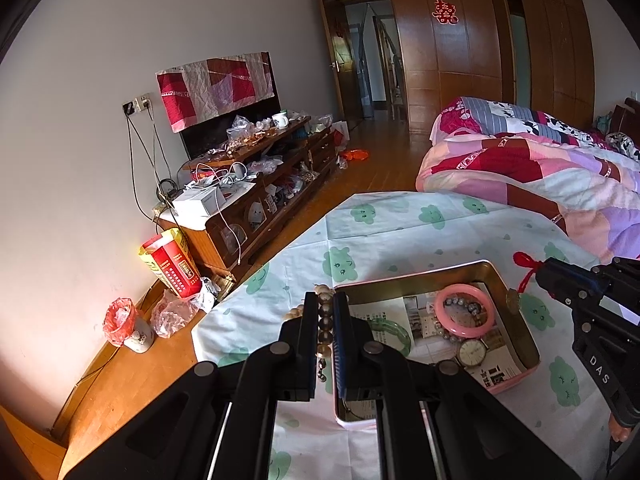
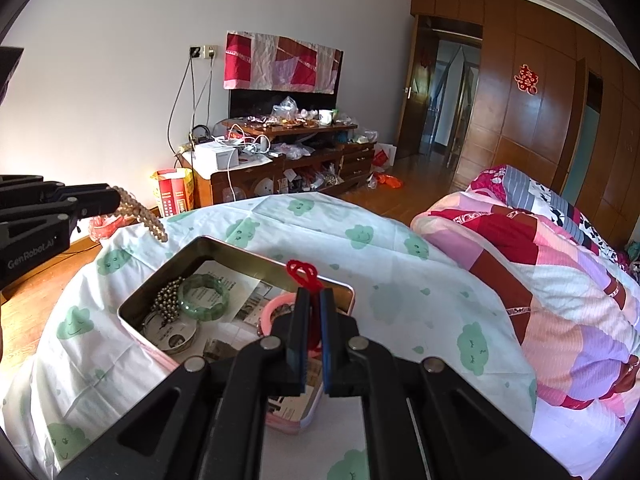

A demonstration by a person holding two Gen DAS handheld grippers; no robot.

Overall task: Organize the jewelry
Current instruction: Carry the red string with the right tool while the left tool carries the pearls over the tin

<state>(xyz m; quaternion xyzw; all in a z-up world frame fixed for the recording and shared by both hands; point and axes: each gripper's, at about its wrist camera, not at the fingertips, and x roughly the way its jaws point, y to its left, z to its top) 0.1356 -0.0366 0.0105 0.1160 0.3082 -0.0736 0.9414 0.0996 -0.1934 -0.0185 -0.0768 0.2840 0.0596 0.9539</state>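
Observation:
A pink-rimmed metal tin (image 1: 516, 320) (image 2: 160, 276) lined with newspaper sits on a table with a cloud-print cloth. Inside lie a pink bangle (image 1: 464, 312), a green bracelet (image 2: 204, 296), a watch (image 1: 472, 352) and a dark bead strand (image 2: 170, 300). My left gripper (image 1: 326, 304) is shut on a pearl bead bracelet (image 1: 325, 320), held above the tin's left side; it hangs from the gripper in the right wrist view (image 2: 140, 212). My right gripper (image 2: 315, 300) is shut on a red cord (image 2: 304, 272) above the tin's right rim; a round pendant (image 1: 513, 300) hangs from the cord.
The cloud-print tablecloth (image 1: 400, 232) covers the table. A bed with a patchwork quilt (image 1: 540, 168) lies to the right. A cluttered wooden TV cabinet (image 1: 256, 184) stands along the far wall, with a red box (image 1: 172, 264) and a small bin (image 1: 128, 328) on the floor.

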